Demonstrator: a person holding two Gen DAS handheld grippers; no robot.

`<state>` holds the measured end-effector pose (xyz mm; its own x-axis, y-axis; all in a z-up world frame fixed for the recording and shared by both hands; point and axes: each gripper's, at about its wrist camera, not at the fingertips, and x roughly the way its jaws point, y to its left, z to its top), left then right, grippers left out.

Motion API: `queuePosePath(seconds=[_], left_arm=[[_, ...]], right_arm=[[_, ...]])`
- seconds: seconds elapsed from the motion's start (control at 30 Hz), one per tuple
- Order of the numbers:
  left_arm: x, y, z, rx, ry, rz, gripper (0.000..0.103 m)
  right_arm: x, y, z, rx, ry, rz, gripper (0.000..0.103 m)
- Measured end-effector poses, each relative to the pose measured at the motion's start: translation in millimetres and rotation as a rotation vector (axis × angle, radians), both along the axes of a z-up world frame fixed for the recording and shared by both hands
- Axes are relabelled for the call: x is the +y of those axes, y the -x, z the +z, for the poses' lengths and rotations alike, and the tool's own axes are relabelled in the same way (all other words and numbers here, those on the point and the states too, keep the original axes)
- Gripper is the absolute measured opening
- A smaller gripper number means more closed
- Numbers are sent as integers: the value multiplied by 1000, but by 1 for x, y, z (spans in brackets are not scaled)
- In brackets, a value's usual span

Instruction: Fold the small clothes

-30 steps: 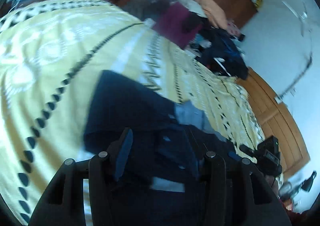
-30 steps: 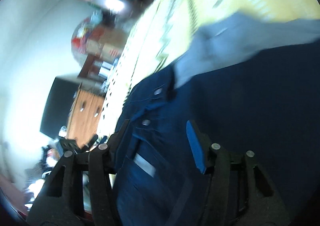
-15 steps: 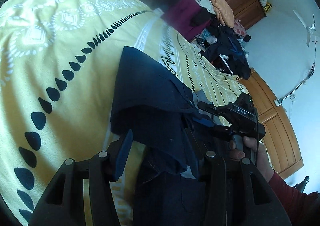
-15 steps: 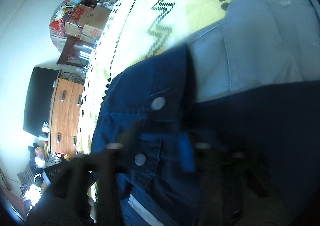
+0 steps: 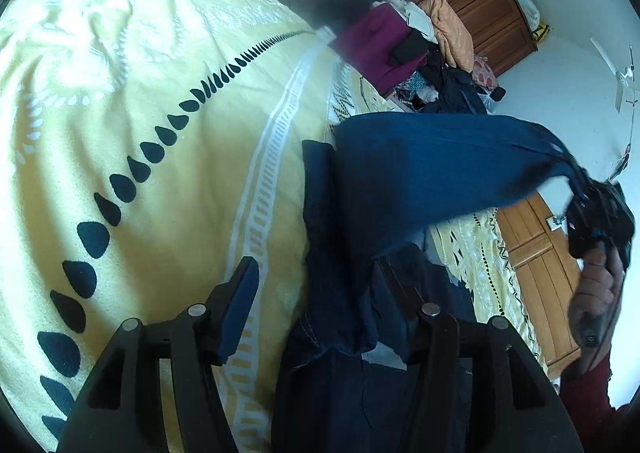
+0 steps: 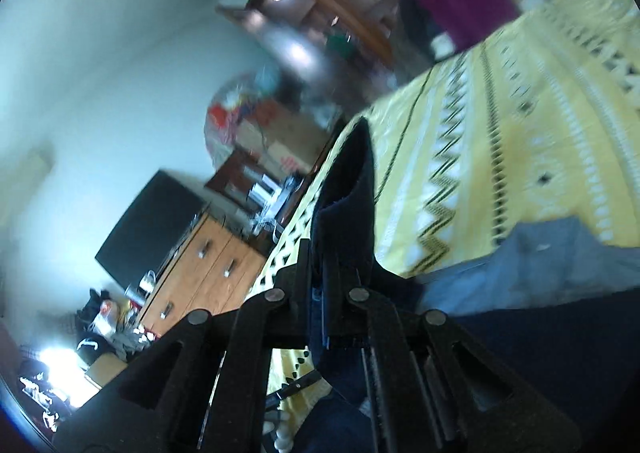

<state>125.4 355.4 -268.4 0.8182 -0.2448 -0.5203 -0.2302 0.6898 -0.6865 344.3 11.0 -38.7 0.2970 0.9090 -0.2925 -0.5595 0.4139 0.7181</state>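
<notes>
Left wrist view is showing the yellow patterned bedspread point(image 5: 168, 173) on the bed, with the left tool point(image 5: 324, 293) standing wide open and gripping nothing, its right finger hidden under cloth. The dark blue garment point(image 5: 420, 173) is lying partly on the bed and rising to the right, where the right tool point(image 5: 596, 213) is pinching its edge, lifted above the bed in a person's hand point(image 5: 592, 293).
</notes>
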Motion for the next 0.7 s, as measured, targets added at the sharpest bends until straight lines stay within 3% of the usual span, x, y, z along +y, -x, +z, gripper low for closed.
queuePosePath(seconds=[0.1,0.33,0.53,0.63,0.7], left_arm=[[-7,-6,1,15,-28,-18,69],[-14,-12,0,65,-75,-29,69],[-31,-17,23,47,-162,-25,69],[-61,-37,47,2,-245,-118,69],[-80,-55,47,30,-296,-191,69]], right_arm=[[-52,7,-5,-3,22,-82,2],[-175,19,-91,147,134,-286,2],[-203,20,-181,275,314,-291,5],[-204,16,-198,286,332,-282,6],[-203,13,-202,275,334,-270,7]])
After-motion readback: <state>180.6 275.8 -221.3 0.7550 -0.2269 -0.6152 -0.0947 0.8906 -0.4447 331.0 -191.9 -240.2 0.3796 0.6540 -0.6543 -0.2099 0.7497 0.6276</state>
